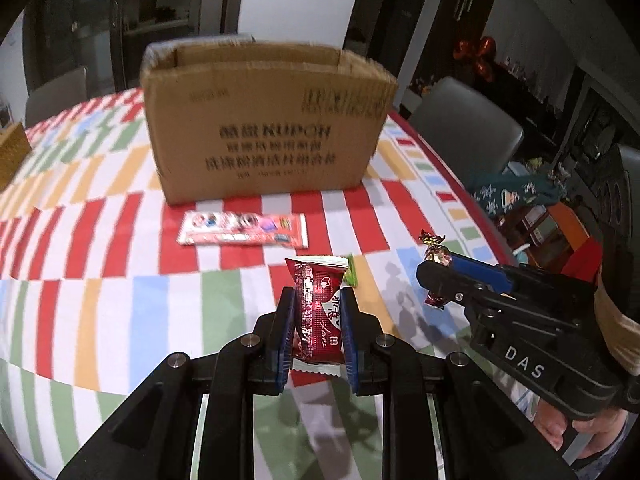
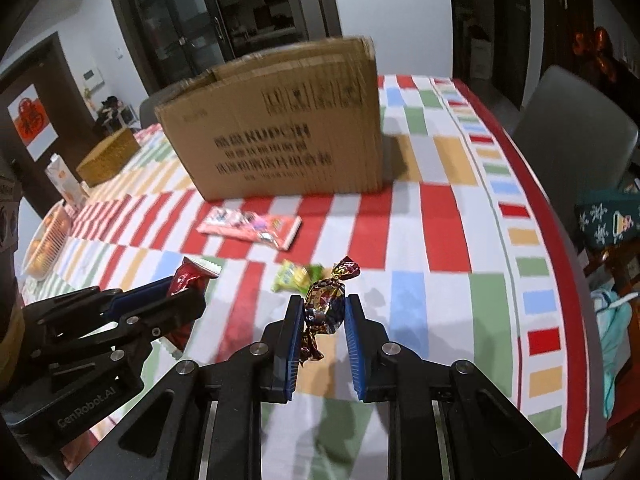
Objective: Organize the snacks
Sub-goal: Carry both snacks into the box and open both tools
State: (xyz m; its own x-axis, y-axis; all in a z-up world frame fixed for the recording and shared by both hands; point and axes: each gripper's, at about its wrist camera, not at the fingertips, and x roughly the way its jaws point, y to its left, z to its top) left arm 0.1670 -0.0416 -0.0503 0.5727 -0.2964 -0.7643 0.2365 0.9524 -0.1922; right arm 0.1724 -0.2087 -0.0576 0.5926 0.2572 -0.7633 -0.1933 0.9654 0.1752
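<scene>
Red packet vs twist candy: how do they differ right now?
The red packet is a flat pillow pack with crimped ends; the twist candy is a small foil wrap with twisted ends. The packet is in the left claw, the candy in the right claw. Both are clamped and off the table.

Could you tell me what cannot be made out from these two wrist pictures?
- Inside of the cardboard box: hidden by its front wall, both views.
- Small print on the box: blurred.
- Green candy: blurred in right view; mostly behind the red snack packet in left view.
- Lower end of the foil candy: partly behind the right gripper pad.
</scene>
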